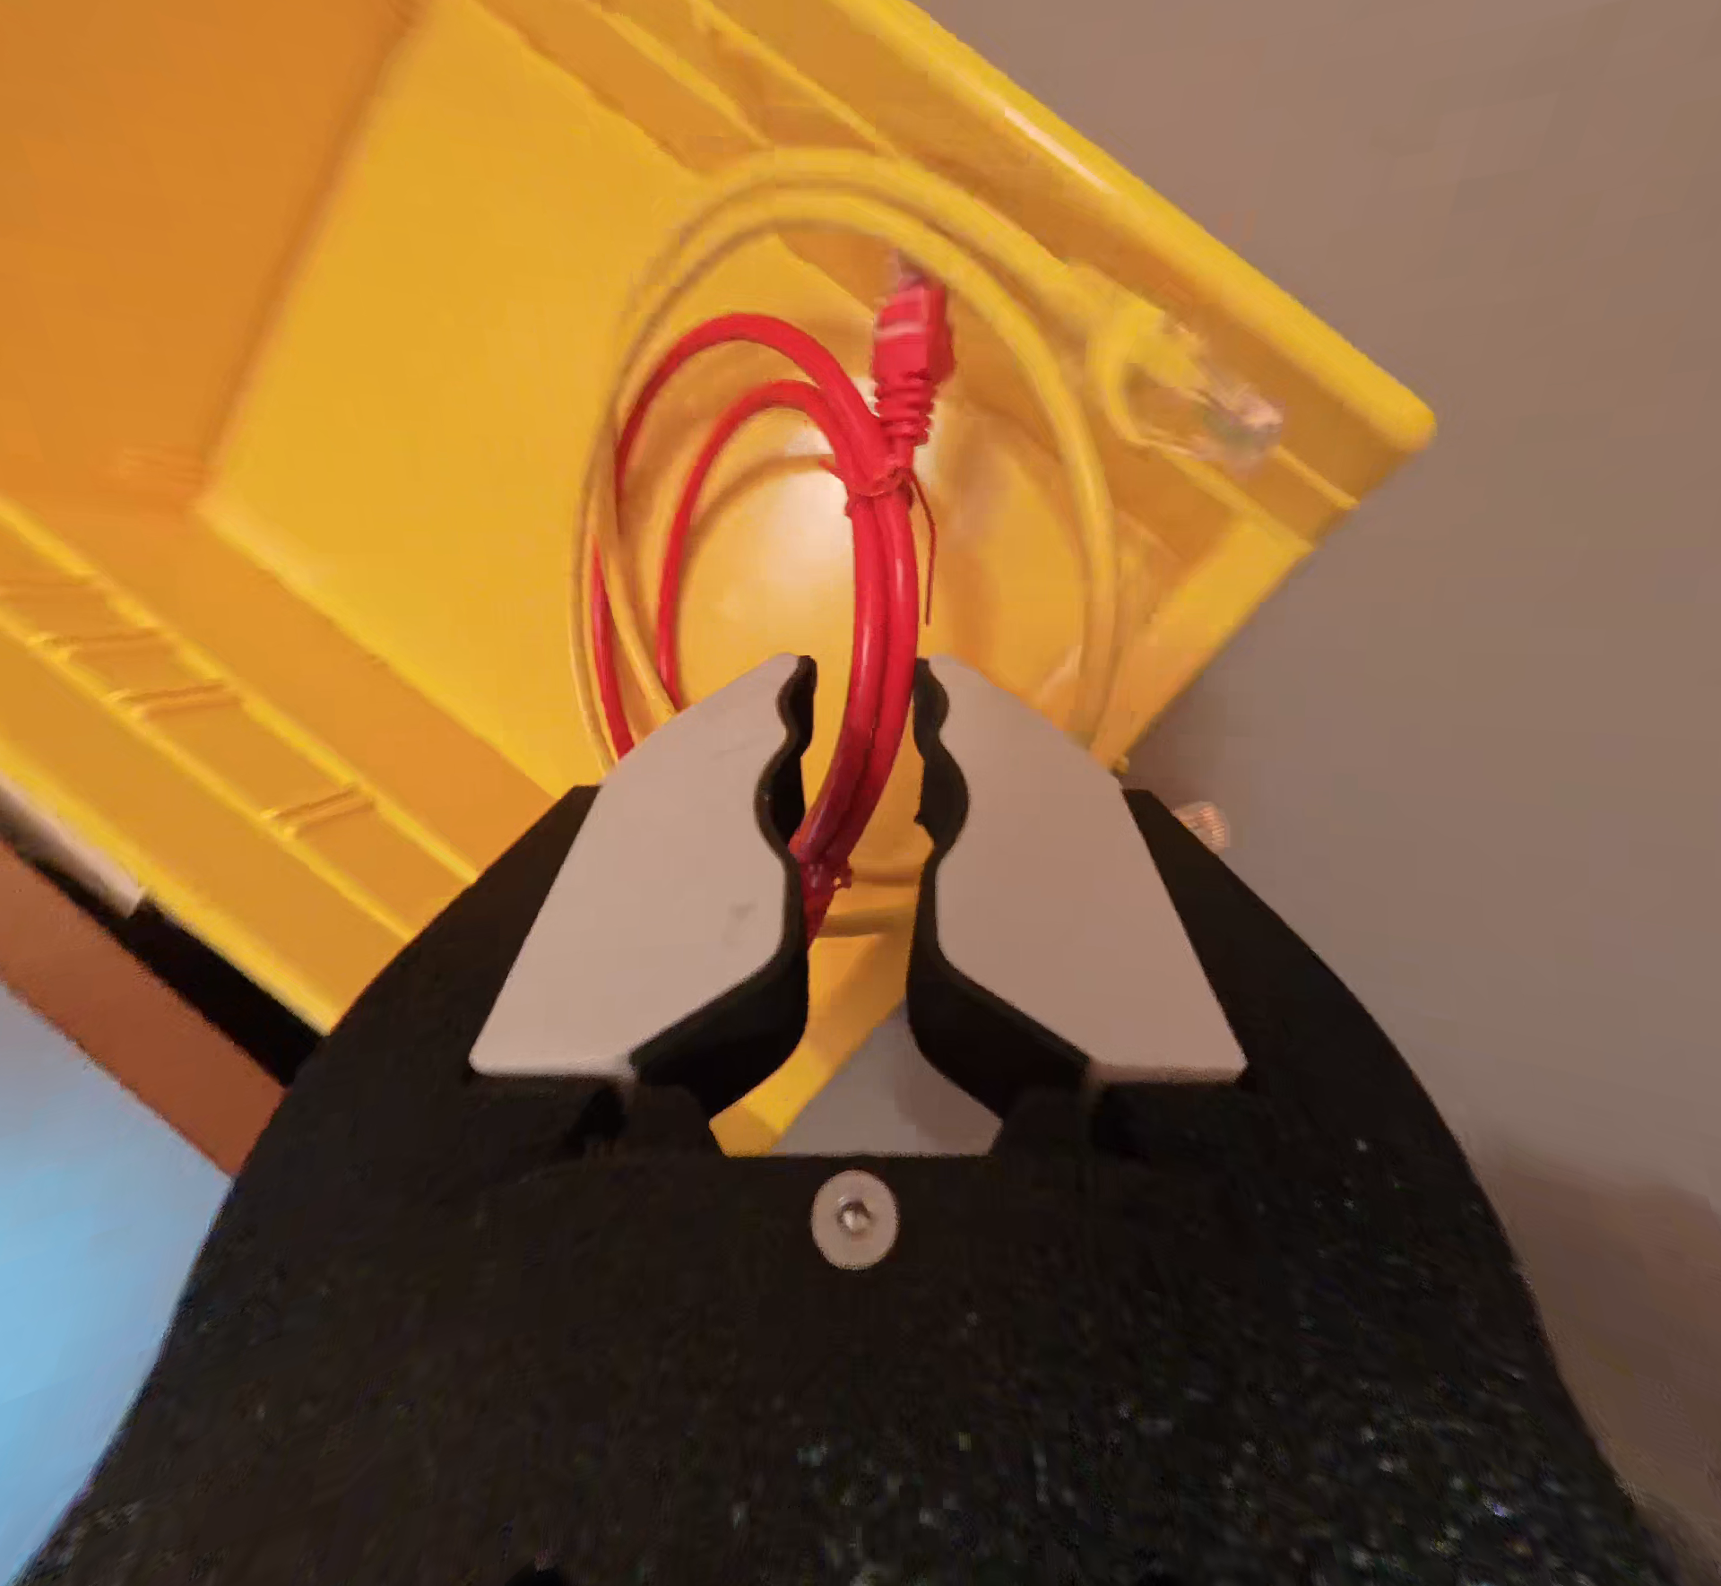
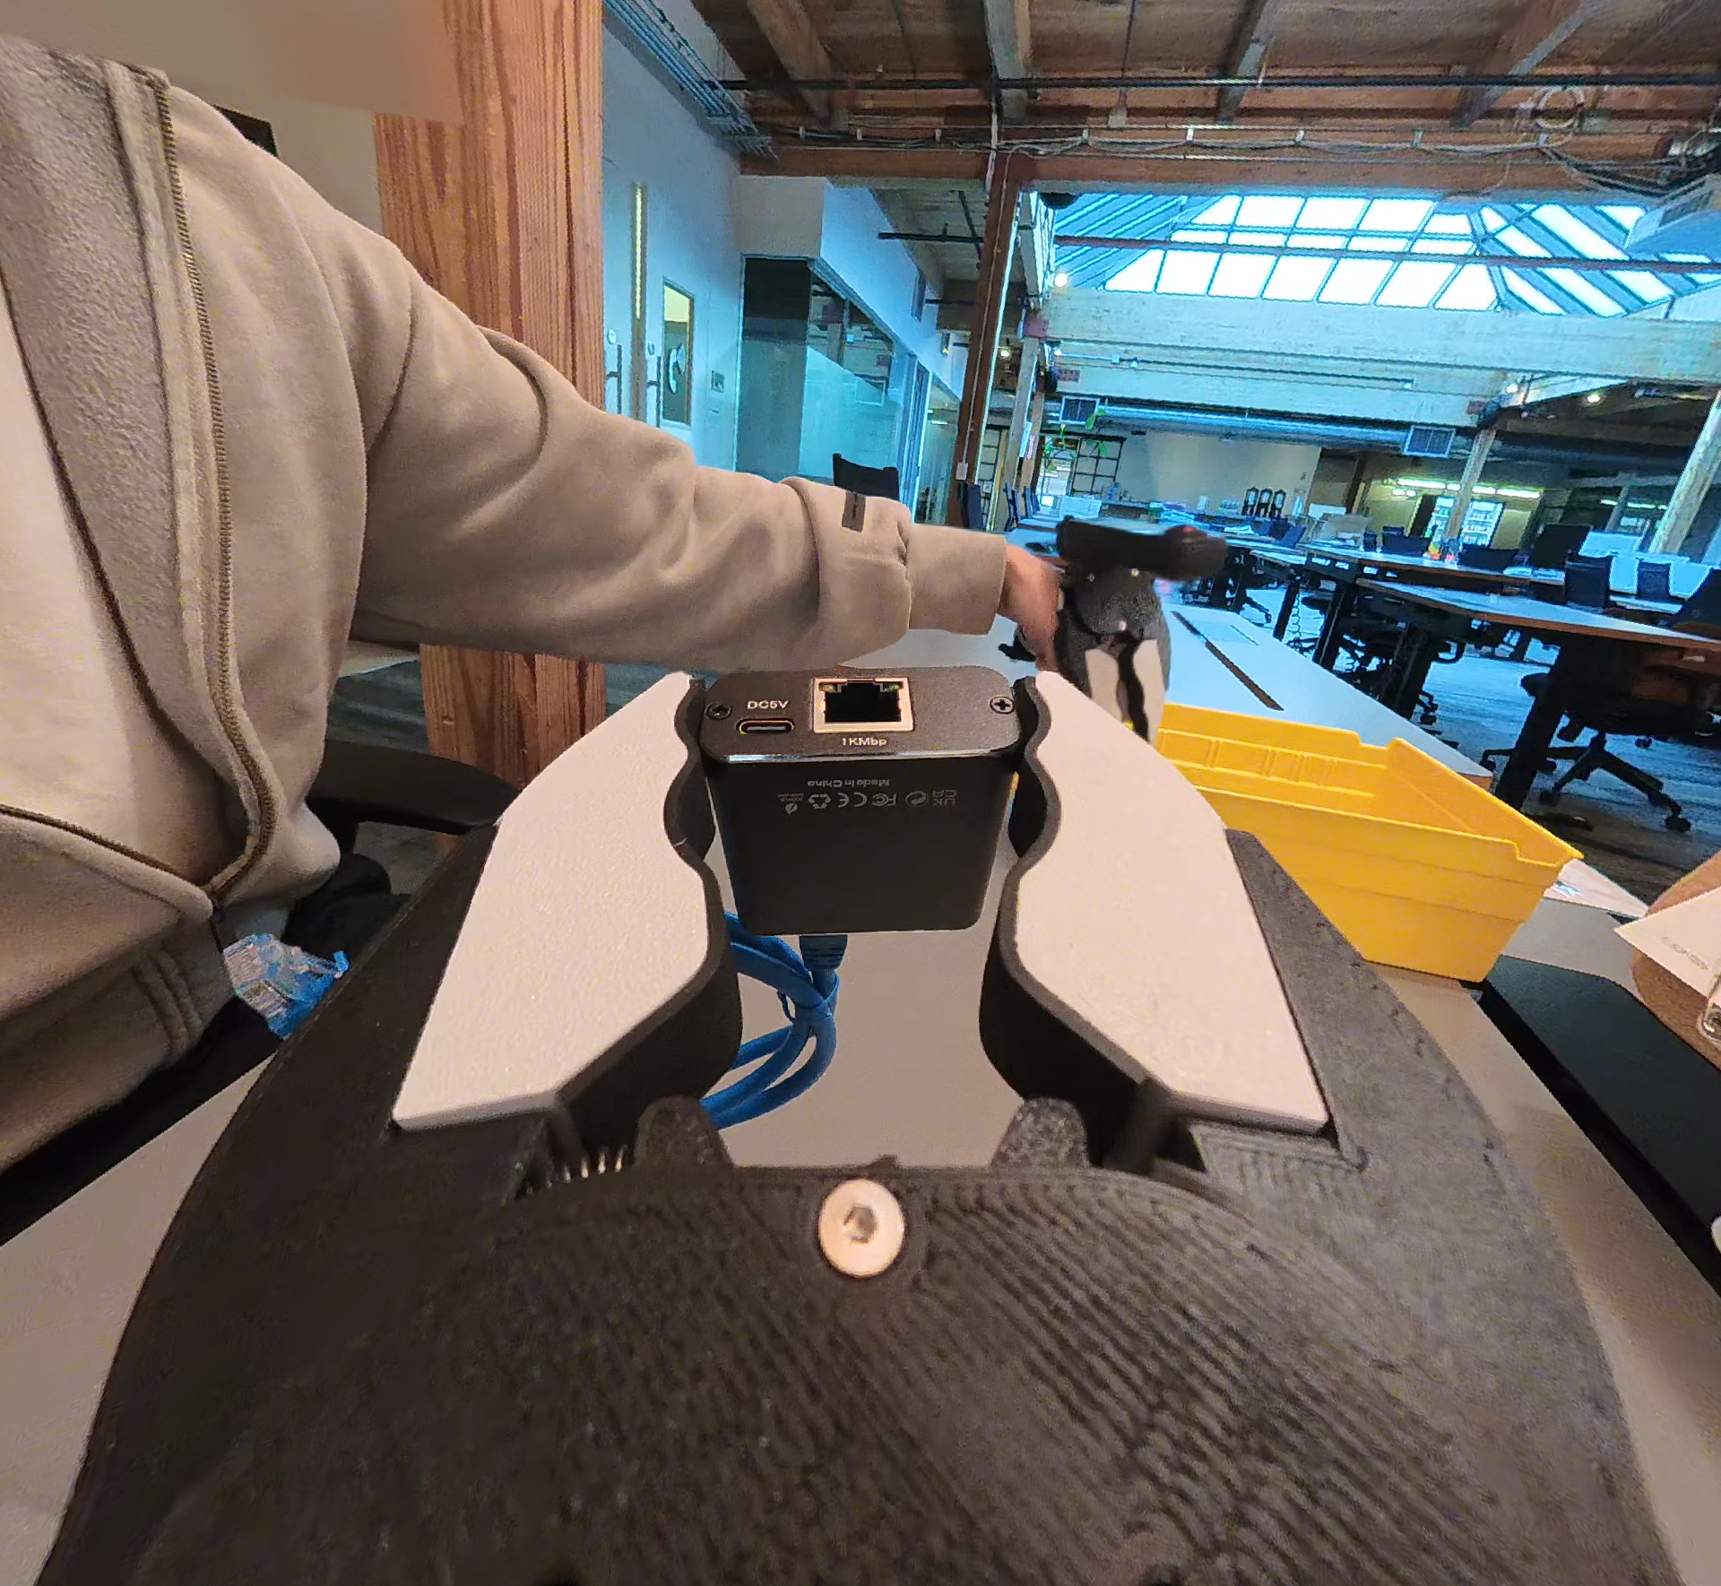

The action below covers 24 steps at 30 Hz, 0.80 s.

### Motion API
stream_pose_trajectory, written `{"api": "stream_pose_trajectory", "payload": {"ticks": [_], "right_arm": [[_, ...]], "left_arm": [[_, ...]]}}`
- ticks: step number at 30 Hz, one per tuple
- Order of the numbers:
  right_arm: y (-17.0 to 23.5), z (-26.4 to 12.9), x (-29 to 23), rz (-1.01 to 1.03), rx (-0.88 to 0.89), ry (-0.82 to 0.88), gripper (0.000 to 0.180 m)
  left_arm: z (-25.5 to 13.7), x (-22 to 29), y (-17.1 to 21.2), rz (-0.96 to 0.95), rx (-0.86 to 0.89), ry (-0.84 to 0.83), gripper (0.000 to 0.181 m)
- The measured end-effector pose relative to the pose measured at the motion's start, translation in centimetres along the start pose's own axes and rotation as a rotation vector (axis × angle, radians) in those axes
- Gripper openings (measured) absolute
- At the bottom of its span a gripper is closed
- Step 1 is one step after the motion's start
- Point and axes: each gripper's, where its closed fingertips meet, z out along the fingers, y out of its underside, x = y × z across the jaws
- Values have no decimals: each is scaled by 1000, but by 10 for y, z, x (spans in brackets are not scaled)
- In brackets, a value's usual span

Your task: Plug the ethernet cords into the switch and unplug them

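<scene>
The left gripper has its fingers set either side of a coiled red ethernet cord; a narrow gap shows on both sides of the bundle, so whether they pinch it I cannot tell. The cord's red plug points toward 12 o'clock. Around it, from 9 through 12 to 3 o'clock, loops a yellow ethernet cord with a clear plug at 2 o'clock. Both lie in a yellow bin.

The right gripper is clenched on a black switch, its fingers pressing the two sides, and an empty port faces up. A blue ethernet cord hangs from the switch at 6 o'clock, its loose plug at 9 o'clock. At 2 o'clock the bin stands on the desk, a grey sleeve reaching over it.
</scene>
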Motion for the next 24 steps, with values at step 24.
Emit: {"api": "stream_pose_trajectory", "payload": {"ticks": [24], "right_arm": [[12,-14,10,33,-21,41,63]], "left_arm": [[63,-103,34,-157,-384,-277,11]]}}
